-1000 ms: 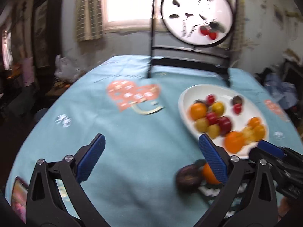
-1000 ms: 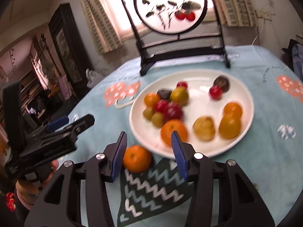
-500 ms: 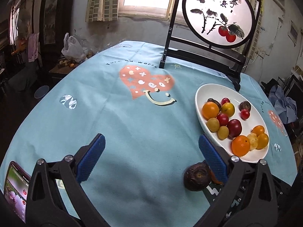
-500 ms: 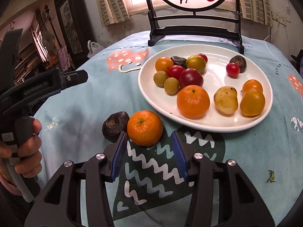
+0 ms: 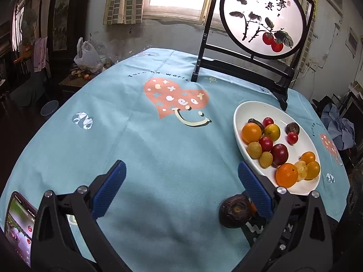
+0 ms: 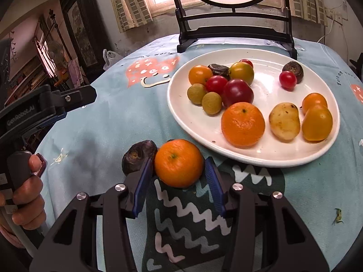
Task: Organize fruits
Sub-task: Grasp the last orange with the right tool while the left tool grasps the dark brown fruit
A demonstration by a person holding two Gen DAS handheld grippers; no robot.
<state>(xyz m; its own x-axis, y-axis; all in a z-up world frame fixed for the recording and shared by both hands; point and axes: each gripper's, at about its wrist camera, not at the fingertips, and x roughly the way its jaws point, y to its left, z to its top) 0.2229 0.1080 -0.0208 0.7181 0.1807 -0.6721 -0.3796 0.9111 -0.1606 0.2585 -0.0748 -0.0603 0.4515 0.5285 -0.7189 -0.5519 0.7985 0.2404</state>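
Note:
A white plate (image 6: pixel 267 158) (image 5: pixel 244 111) on the blue cloth holds several fruits: oranges, tomatoes, small green-yellow fruits, a yellow pear-like fruit. An orange mandarin (image 6: pixel 178 163) lies on the cloth in front of the plate, between the open blue pads of my right gripper (image 6: pixel 179 181); the left pad is at its skin, the right pad a little apart. A dark wrinkled fruit (image 6: pixel 138 156) (image 5: pixel 236 210) lies just left of the mandarin. My left gripper (image 5: pixel 181 188) is wide open and empty above bare cloth, its right finger beside the dark fruit.
A black stand with a round painted screen (image 5: pixel 263 20) (image 6: pixel 233 29) stands behind the plate. A phone (image 5: pixel 19 224) lies at the near left table edge. The left gripper's body and the hand holding it (image 6: pixel 25 192) sit left of my right gripper.
My right gripper has moved forward and down, so the mandarin now sits between its pads. The left gripper has steadied and pulled slightly back; the dark fruit stays put.

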